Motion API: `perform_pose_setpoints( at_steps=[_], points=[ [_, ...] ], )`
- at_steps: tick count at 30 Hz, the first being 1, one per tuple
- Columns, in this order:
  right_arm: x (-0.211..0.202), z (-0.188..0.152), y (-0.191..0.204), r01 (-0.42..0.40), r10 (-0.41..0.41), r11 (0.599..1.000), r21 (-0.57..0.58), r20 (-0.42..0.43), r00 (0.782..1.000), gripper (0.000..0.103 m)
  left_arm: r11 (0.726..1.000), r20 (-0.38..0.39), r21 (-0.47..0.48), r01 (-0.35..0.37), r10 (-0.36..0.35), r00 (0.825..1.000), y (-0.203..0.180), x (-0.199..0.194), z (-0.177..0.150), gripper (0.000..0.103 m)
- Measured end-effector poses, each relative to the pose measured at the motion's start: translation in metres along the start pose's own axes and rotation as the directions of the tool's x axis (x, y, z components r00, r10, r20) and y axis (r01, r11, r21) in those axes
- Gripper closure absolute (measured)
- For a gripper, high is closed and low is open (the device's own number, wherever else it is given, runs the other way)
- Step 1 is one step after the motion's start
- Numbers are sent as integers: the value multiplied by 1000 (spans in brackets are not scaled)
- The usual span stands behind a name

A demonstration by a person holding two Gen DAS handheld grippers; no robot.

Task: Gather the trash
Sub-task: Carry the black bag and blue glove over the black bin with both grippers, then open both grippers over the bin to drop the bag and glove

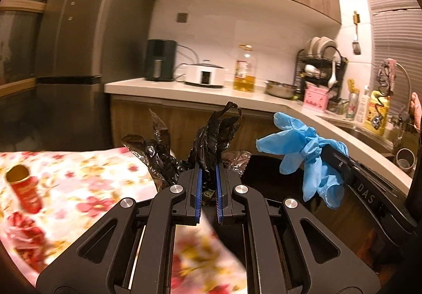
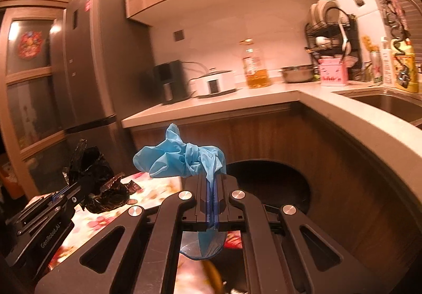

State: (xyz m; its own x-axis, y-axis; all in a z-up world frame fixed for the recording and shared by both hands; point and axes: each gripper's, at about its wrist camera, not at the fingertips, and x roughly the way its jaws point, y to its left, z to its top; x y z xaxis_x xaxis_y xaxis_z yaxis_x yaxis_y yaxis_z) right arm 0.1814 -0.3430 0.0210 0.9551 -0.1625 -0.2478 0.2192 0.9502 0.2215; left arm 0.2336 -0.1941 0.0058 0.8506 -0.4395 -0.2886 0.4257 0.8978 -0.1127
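Nearest, the left claw [image 1: 208, 183] stands clamped on a crumpled black plastic bag [image 1: 211, 141]; the blue pads pinch its gathered neck, and the loose film flares up and to the left beyond the tips. The right claw [image 2: 212, 193] is pressed together on a blue disposable glove [image 2: 184, 154]; the glove's fingers bunch up and left of the tips, while its cuff hangs down behind the jaws. Both items are carried clear of any surface.

Below and to the near left lies a floral cloth [image 1: 79, 175] over the counter; on it a red can [image 1: 26, 191] lies on its side, open mouth toward the far left, well apart from both claws; a red wrapper [image 1: 23, 230] sits nearer, blurred.

Just beyond the claws, ahead and lower, is the dark round mouth of a bin [image 2: 274, 183]; in the right wrist view it opens directly past and slightly right of the glove, so the right claw appears the nearer. Judgement: the coming move turns on bringing each claw over that opening before parting the jaws; light film and glove may cling to the pads.

Farther off, the kitchen worktop [image 2: 237, 101] carries an oil bottle [image 2: 255, 67] and a cooker [image 2: 213, 83]; a refrigerator [image 1: 87, 30] stands far left.
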Motion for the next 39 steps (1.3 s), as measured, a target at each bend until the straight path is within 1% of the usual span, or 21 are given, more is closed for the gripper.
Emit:
perform_pose_setpoints(
  at_steps=[4, 10, 16, 30, 31, 32, 33, 34, 36, 39],
  points=[
    [11, 6, -17, 31, -31, 999, 14, -2, 1000, 100, 999, -11, 27, 44, -44, 999, -25, 25, 2, 95],
    [24, 9, -28, 34, -34, 999, 16, -7, 999, 100, 995, -31, 32, 91, -90, 995, -45, 54, 1, 95],
    [32, 12, -37, 33, -32, 999, 27, -10, 999, 100, 992, -36, 21, 122, -122, 992, -51, 72, 2, 95],
    [45, 13, -44, 17, -15, 999, 40, -30, 999, 100, 980, -62, 23, 196, -195, 979, -59, 94, -4, 95],
    [46, 14, -45, 16, -15, 999, 41, -32, 999, 99, 980, -62, 22, 199, -197, 978, -59, 95, -4, 95],
    [46, 13, -46, 14, -13, 999, 45, -31, 999, 96, 979, -65, 21, 205, -203, 977, -59, 96, -4, 95],
    [46, 13, -47, 17, -16, 999, 47, -31, 999, 88, 978, -68, 20, 207, -205, 976, -59, 97, -5, 94],
    [46, 13, -48, 16, -15, 999, 47, -29, 999, 84, 978, -72, 18, 208, -206, 976, -59, 99, -5, 93],
    [47, 13, -49, 20, -18, 999, 46, -30, 999, 81, 978, -80, 12, 210, -209, 975, -59, 101, -6, 90],
    [49, 12, -51, 24, -22, 998, 51, -38, 999, 80, 977, -89, 15, 213, -211, 973, -59, 103, -7, 87]
  ],
)
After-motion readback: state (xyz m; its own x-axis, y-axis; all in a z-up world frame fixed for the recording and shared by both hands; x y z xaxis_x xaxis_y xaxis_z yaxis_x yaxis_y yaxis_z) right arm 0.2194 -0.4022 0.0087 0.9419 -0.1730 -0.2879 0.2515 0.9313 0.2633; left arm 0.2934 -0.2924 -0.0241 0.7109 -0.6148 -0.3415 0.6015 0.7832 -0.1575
